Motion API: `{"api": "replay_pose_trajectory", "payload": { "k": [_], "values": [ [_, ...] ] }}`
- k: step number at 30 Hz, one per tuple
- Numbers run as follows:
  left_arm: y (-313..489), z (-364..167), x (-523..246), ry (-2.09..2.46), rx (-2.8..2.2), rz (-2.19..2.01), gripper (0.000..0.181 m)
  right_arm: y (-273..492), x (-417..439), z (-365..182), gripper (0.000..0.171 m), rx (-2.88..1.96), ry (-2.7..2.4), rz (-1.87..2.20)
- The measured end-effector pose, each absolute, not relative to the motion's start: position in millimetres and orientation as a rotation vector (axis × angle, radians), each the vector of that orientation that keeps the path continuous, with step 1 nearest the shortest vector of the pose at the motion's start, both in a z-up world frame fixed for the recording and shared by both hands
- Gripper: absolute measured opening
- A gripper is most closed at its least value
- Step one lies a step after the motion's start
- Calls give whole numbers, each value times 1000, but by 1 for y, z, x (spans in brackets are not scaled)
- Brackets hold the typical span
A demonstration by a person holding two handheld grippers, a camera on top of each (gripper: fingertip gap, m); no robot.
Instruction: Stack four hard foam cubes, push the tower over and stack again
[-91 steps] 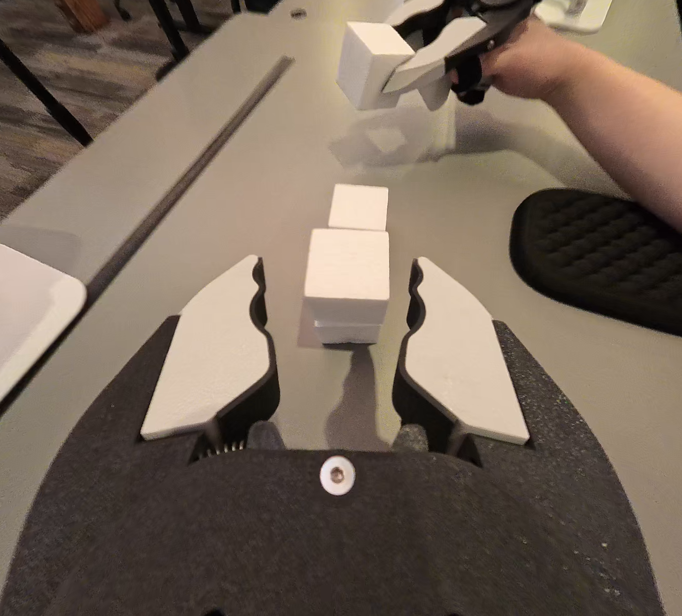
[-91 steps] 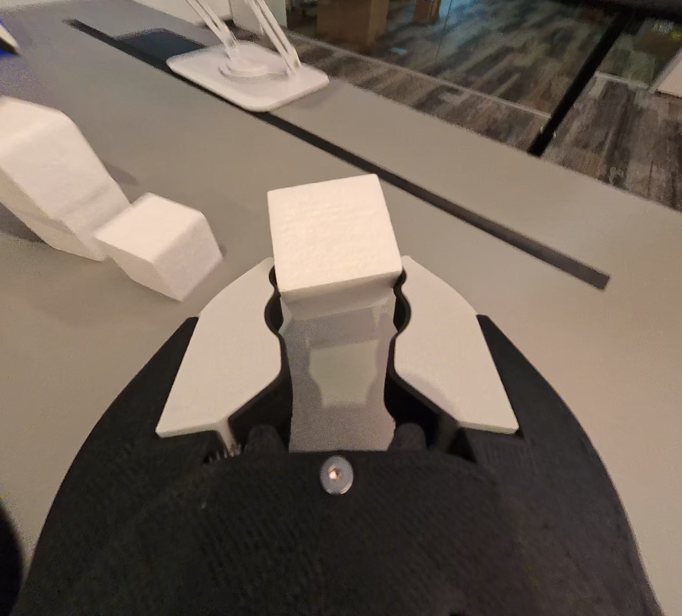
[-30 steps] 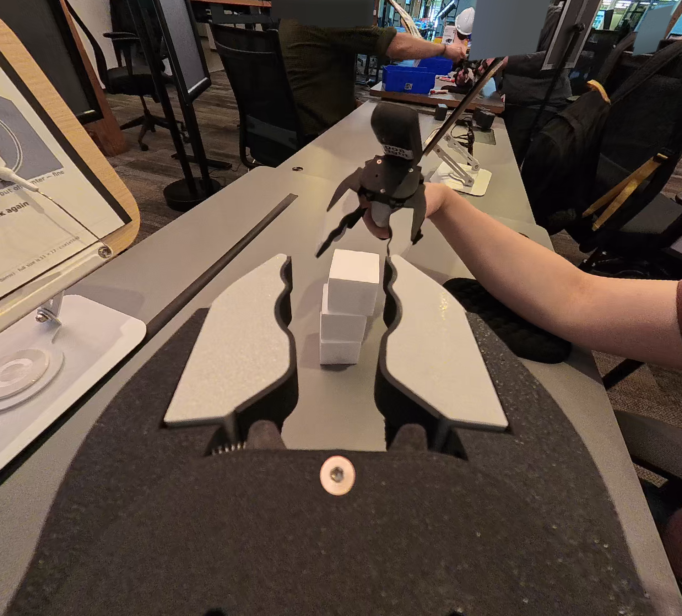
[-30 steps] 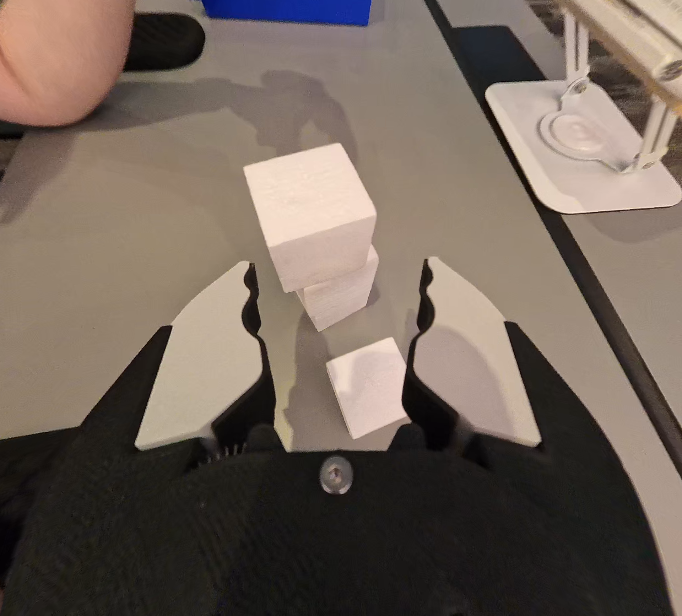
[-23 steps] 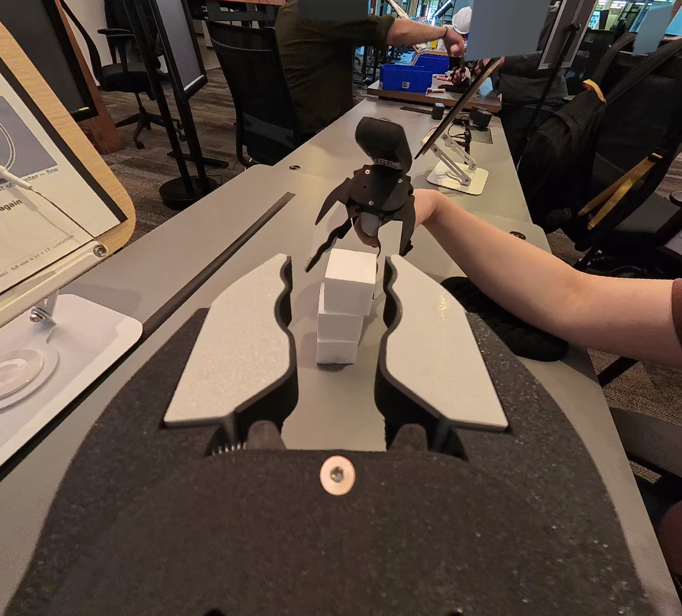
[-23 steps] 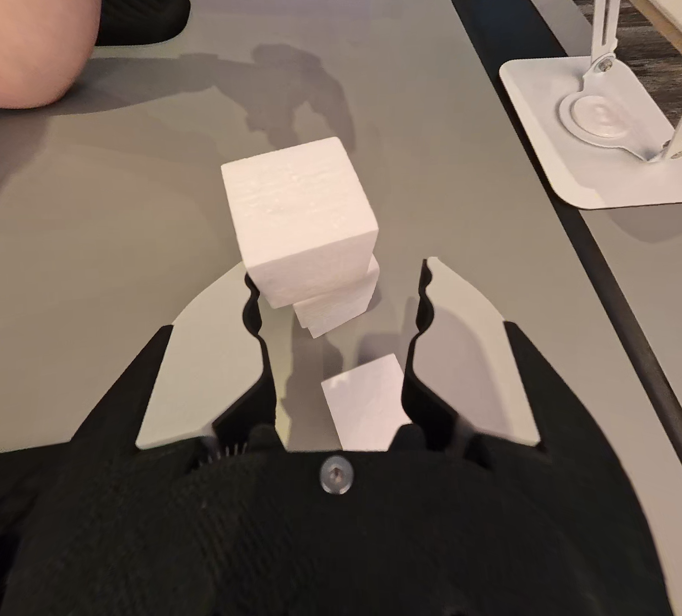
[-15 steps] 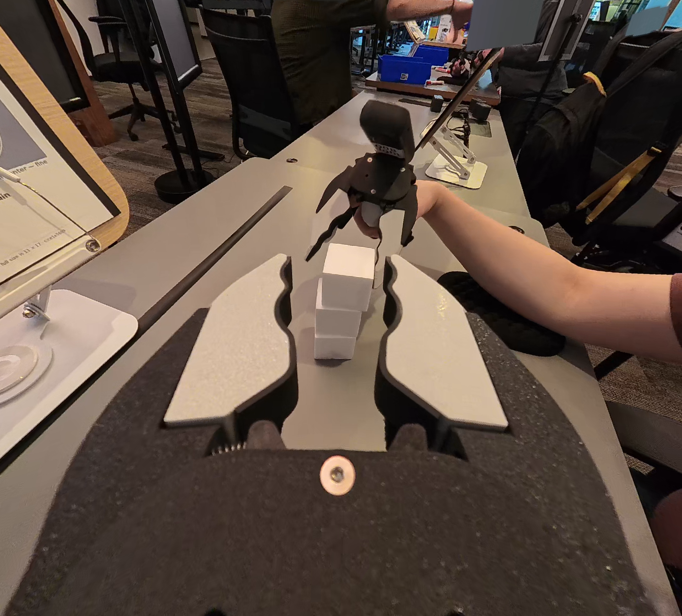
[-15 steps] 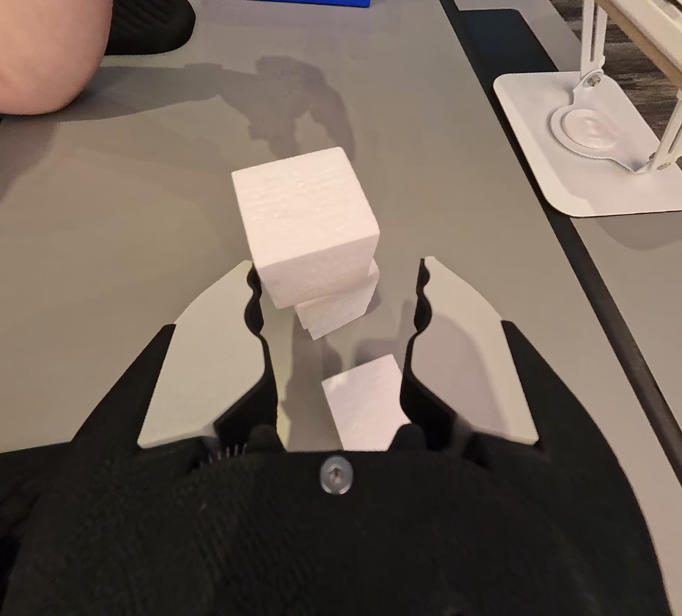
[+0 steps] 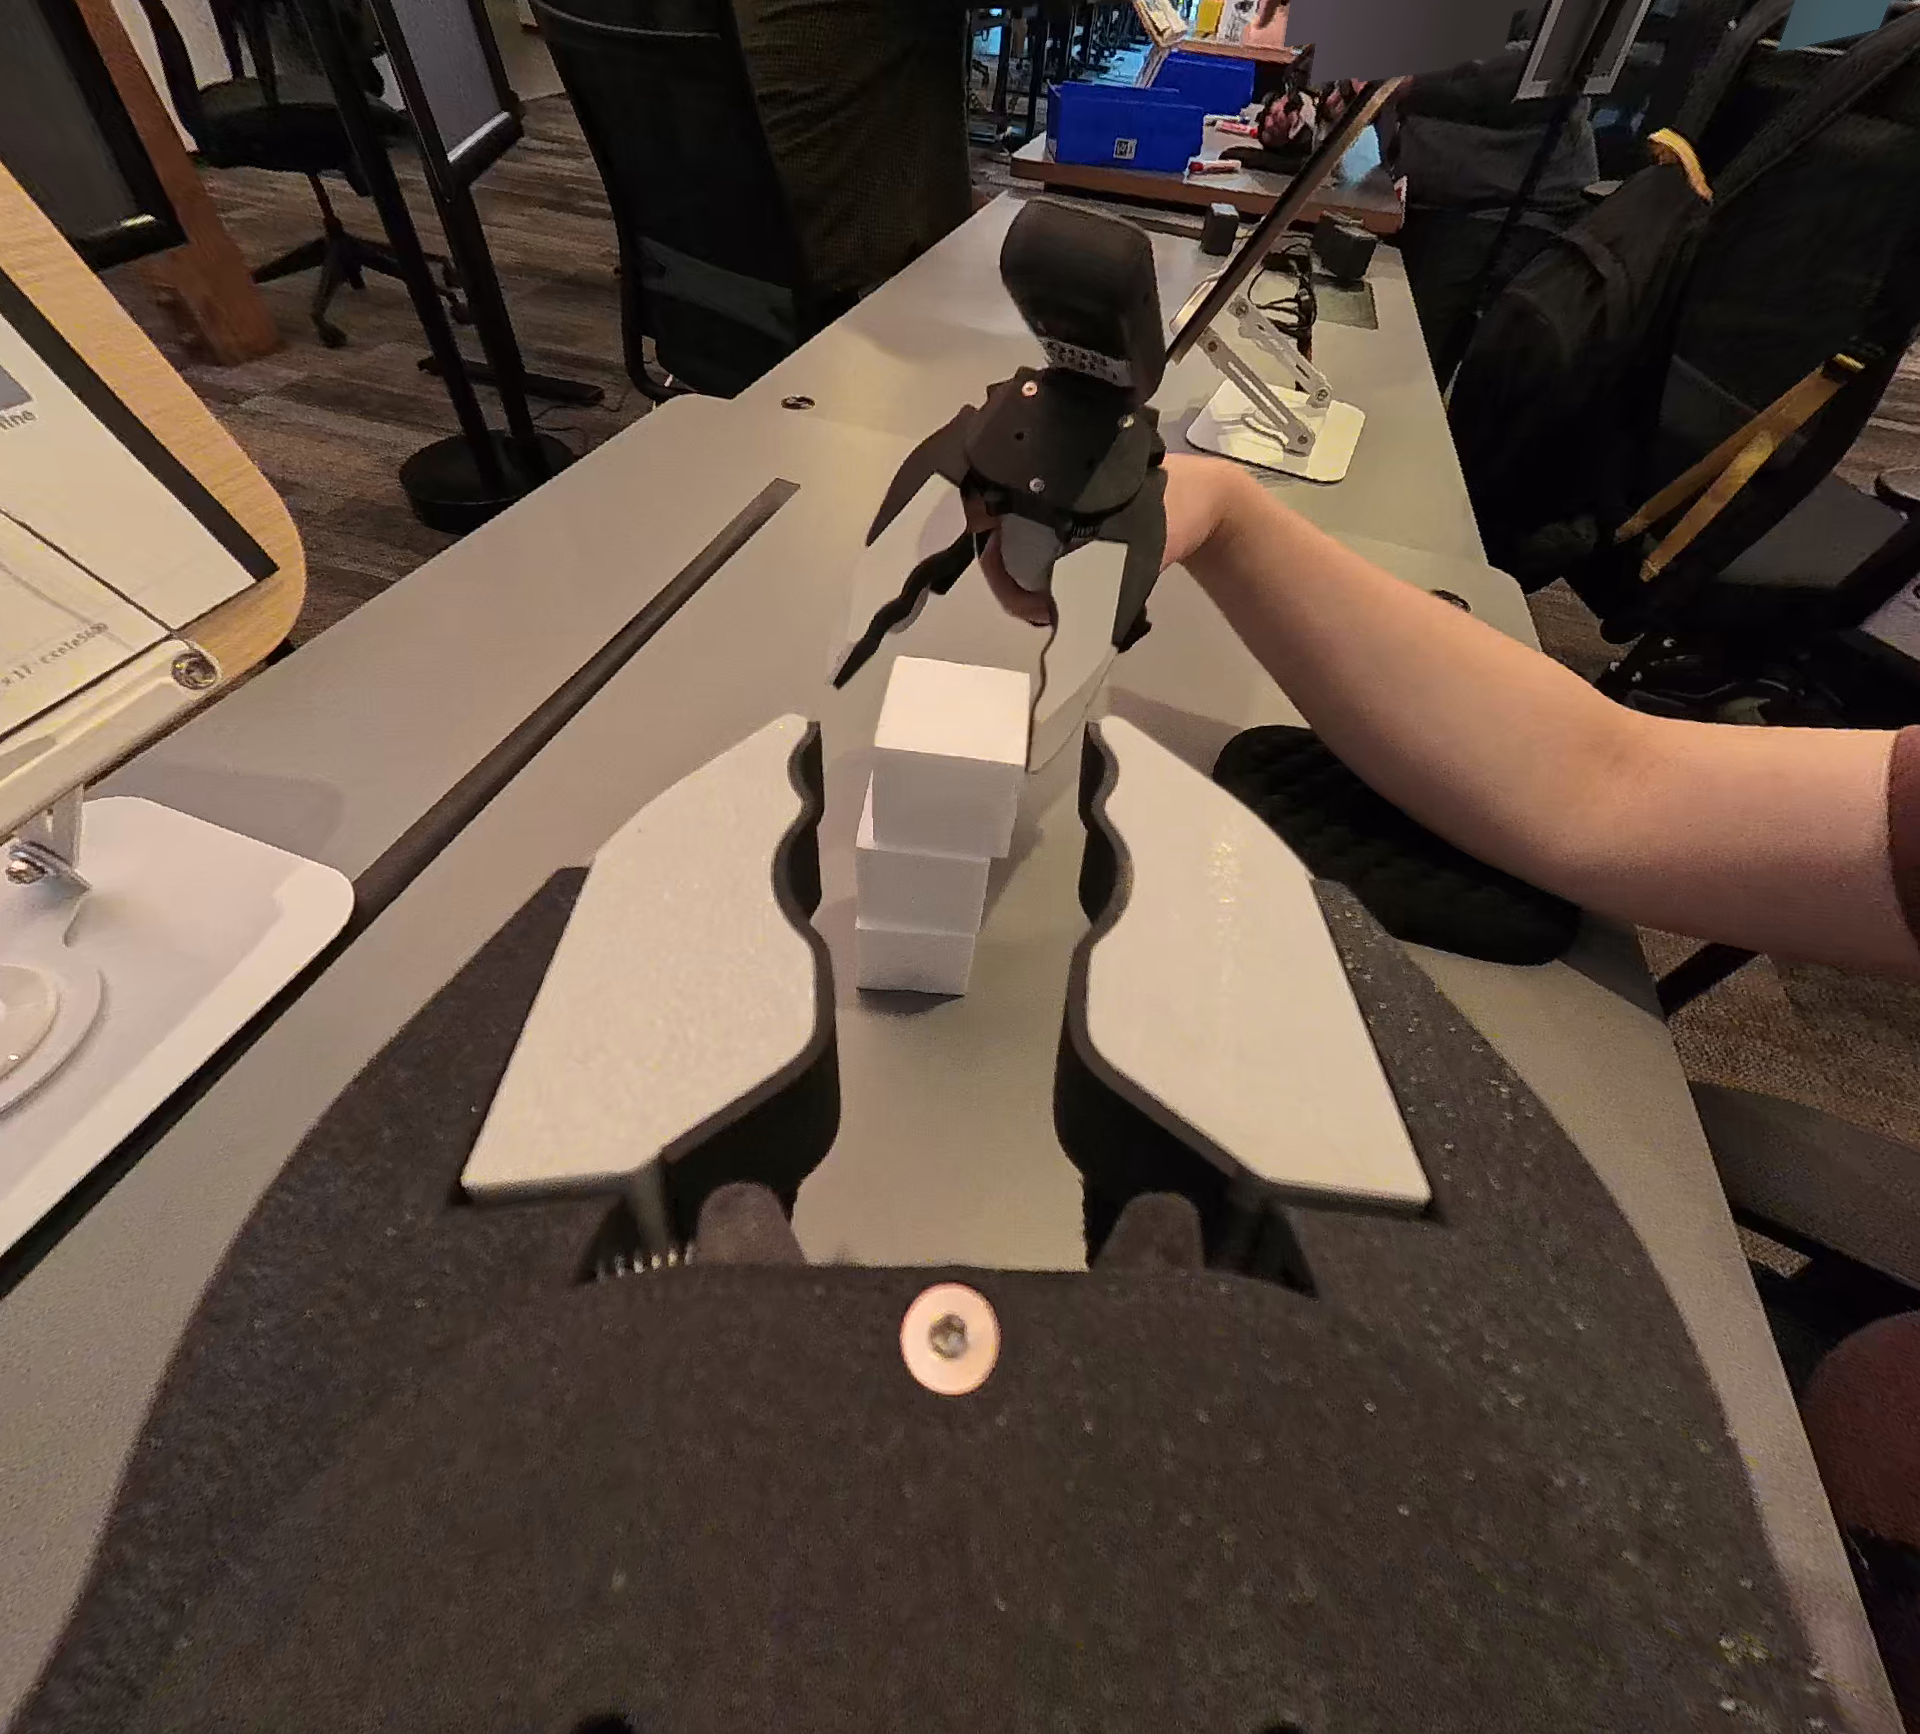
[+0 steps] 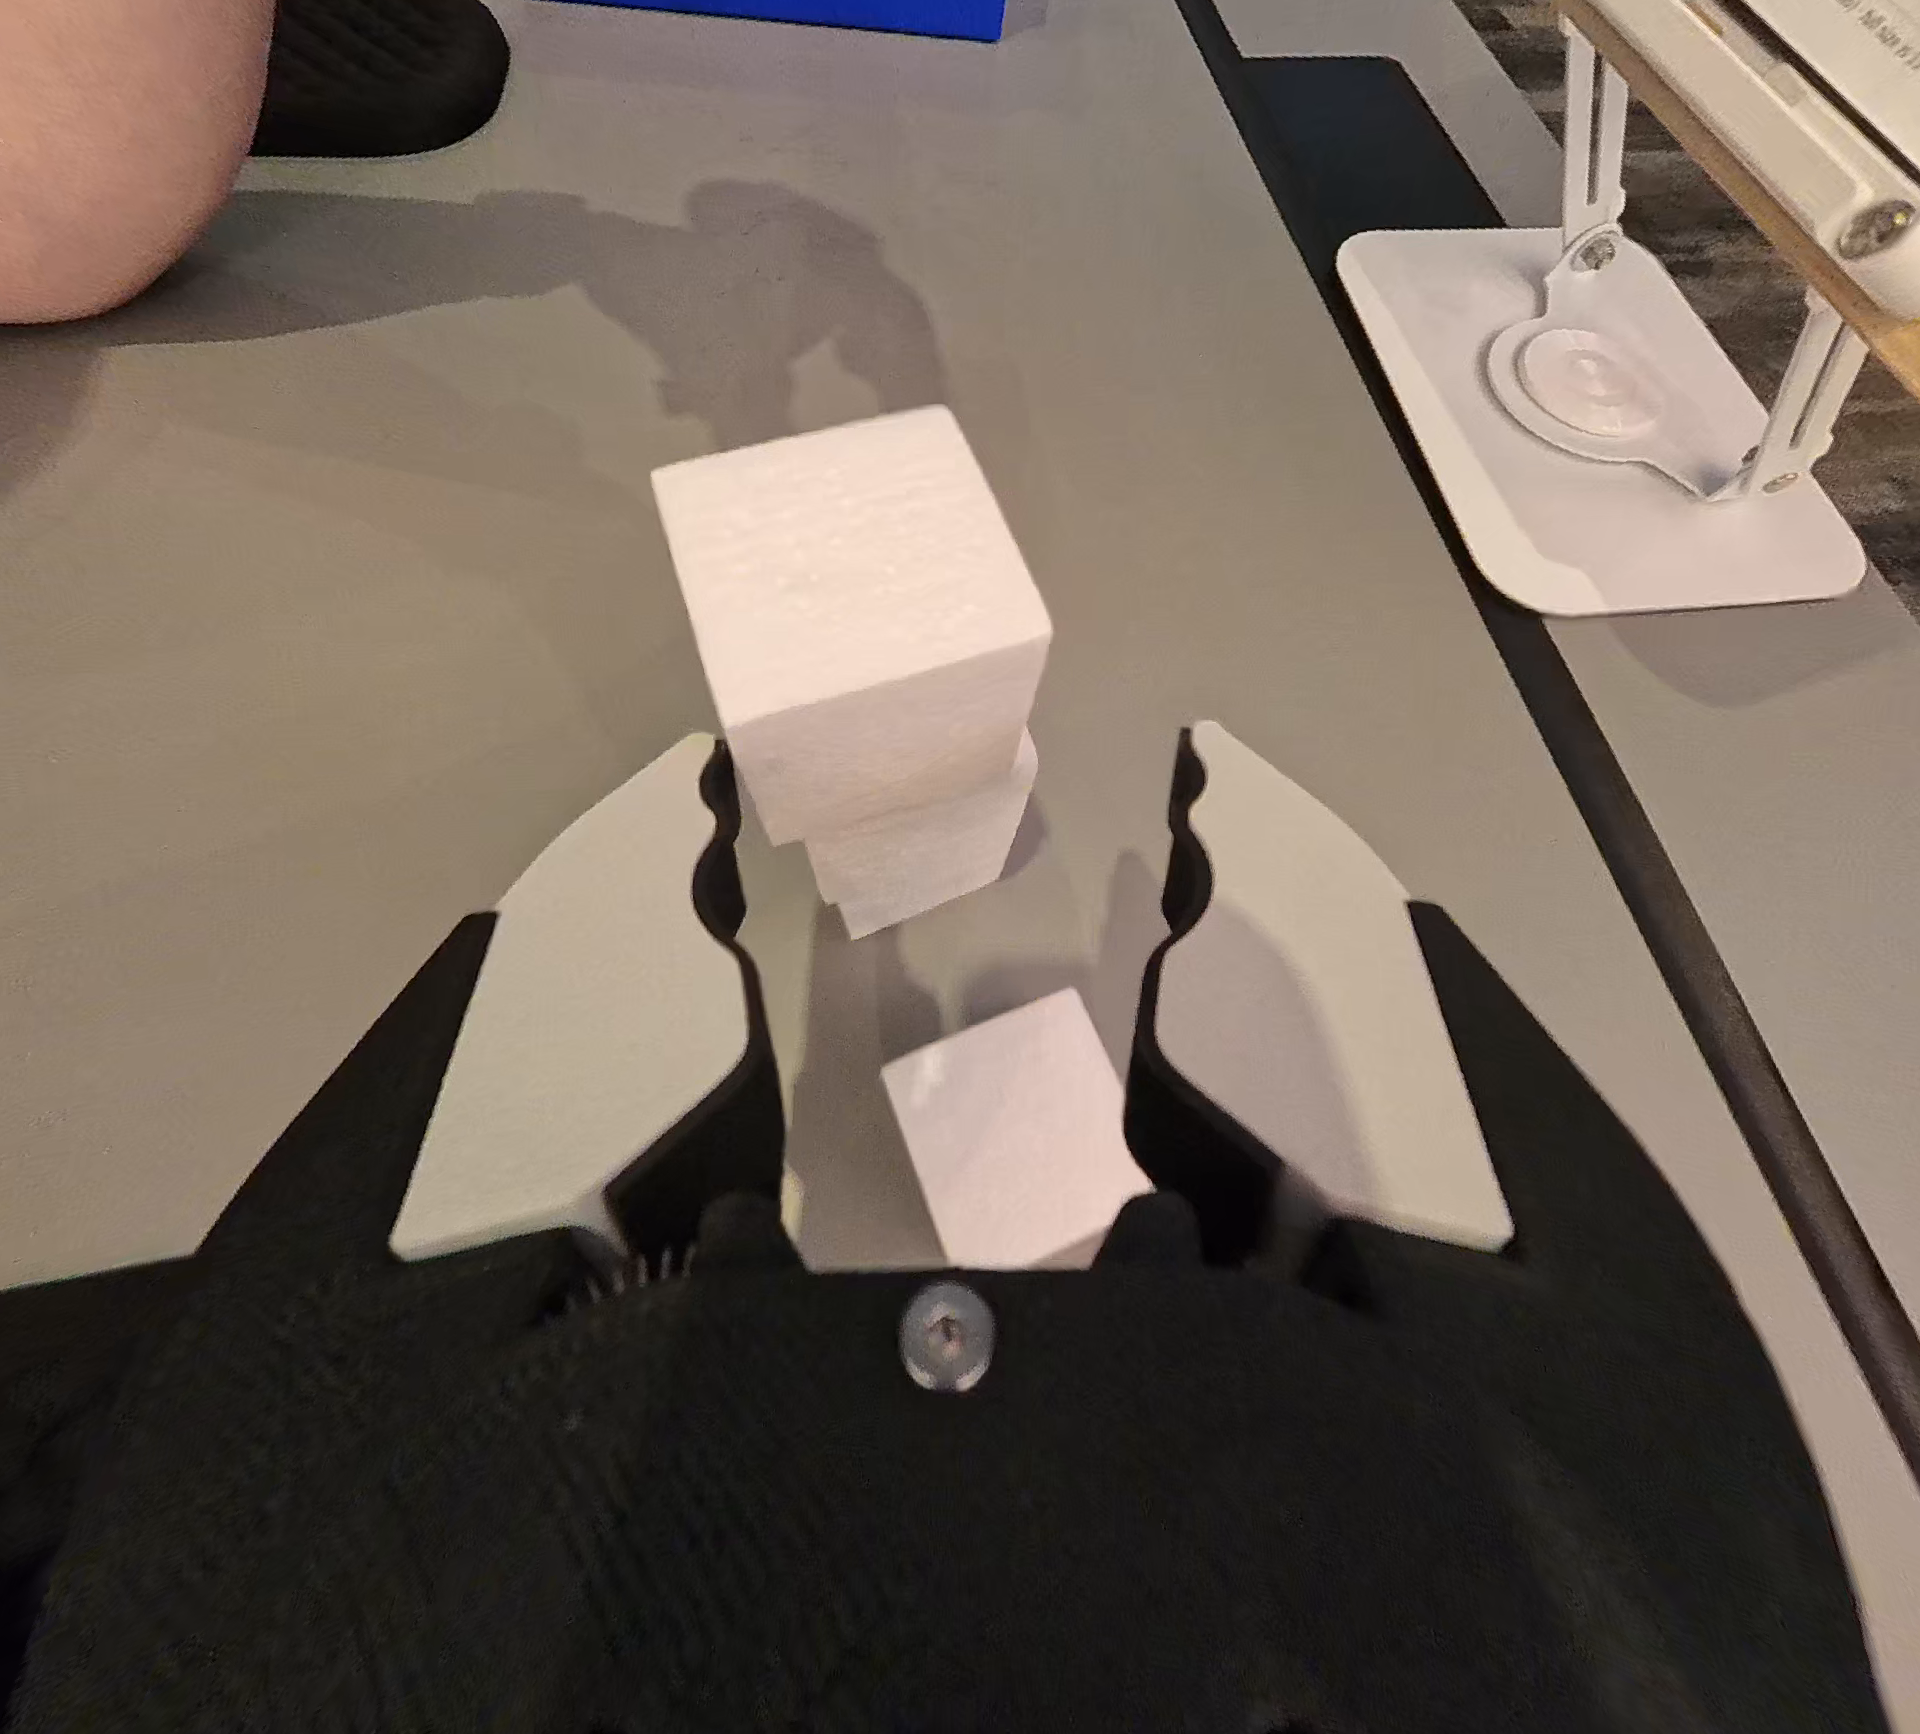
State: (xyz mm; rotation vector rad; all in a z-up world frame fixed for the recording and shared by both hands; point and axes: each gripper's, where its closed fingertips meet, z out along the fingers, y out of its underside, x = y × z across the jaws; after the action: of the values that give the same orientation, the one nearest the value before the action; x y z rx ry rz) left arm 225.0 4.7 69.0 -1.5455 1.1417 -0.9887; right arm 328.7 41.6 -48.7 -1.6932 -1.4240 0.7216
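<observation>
Where the tower (image 9: pixel 940 837) stands, three cubes stacked, one loose cube (image 10: pixel 1013 1128) beside.

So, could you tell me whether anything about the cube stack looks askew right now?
Yes: the top cube sits twisted and offset on the stack, overhanging the cube beneath. The fourth cube lies loose on the table.

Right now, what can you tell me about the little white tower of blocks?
The tower is three white foam cubes with a grainy surface, stacked on the grey table. They sit slightly crooked, each one shifted or turned a bit from the one below. Nothing grips it; both open tongs are nearby. A fourth cube lies apart on the table.
</observation>
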Motion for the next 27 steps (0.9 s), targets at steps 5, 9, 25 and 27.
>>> {"api": "replay_pose_trajectory", "payload": {
  "k": [5,9,25,27],
  "values": [
    [4,66,227,1159,-1555,-979,47,49,369,-69,82,-1800,-1356,686],
    [3,64,227,1167,-1563,-982,47,58,396,-93,79,-1878,-1290,678],
    [1,53,234,1213,-1602,-976,47,51,392,-147,68,-1991,-1381,739],
    [0,51,235,1222,-1607,-970,47,50,394,-146,67,-2000,-1372,754]
  ]
}}
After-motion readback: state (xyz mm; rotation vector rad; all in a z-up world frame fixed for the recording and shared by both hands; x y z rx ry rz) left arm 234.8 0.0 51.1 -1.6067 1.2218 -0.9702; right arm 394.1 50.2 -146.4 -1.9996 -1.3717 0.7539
